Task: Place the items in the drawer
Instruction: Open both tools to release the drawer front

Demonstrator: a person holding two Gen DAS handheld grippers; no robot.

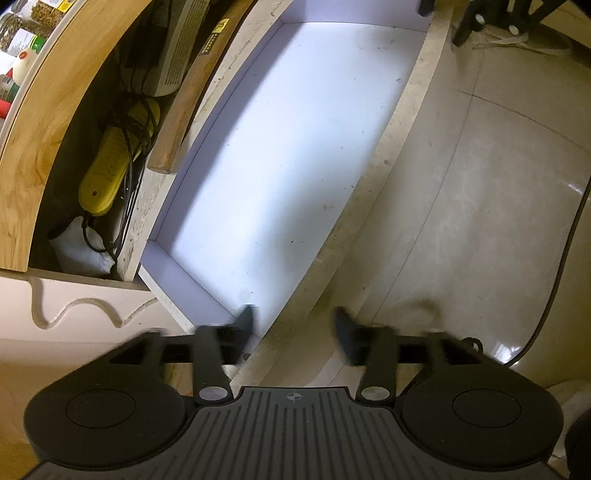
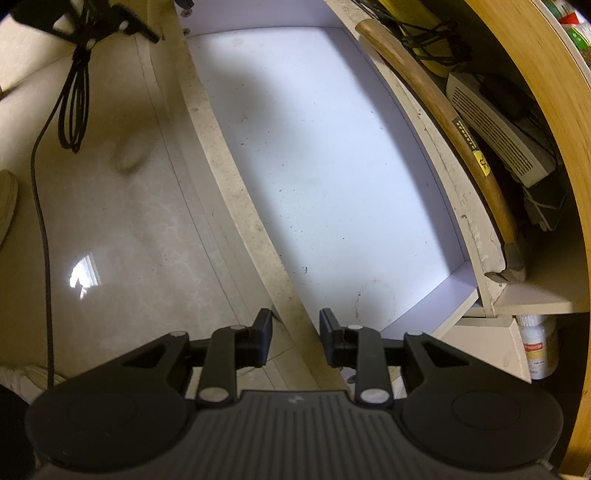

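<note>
The drawer (image 1: pixel 295 147) is pulled out, with a bare white bottom and nothing in it; it also shows in the right wrist view (image 2: pixel 332 166). My left gripper (image 1: pixel 293 328) is open and empty, straddling the drawer's front panel (image 1: pixel 388 147) at one end. My right gripper (image 2: pixel 295 332) is open and empty, straddling the same front panel (image 2: pixel 236 192) at the other end. A wooden-handled hammer (image 1: pixel 192 92) lies in the cabinet behind the drawer, also in the right wrist view (image 2: pixel 454 125). A yellow power strip (image 1: pixel 114 158) with black cable lies beside it.
A white vented box (image 2: pixel 495 136) sits in the cabinet under the wooden top (image 1: pixel 40 140). Jars (image 1: pixel 18 33) stand on the top. A bottle (image 2: pixel 535 347) stands below. A black cable (image 2: pixel 40 206) runs over the tiled floor (image 1: pixel 498 203). The other gripper (image 2: pixel 92 18) shows far off.
</note>
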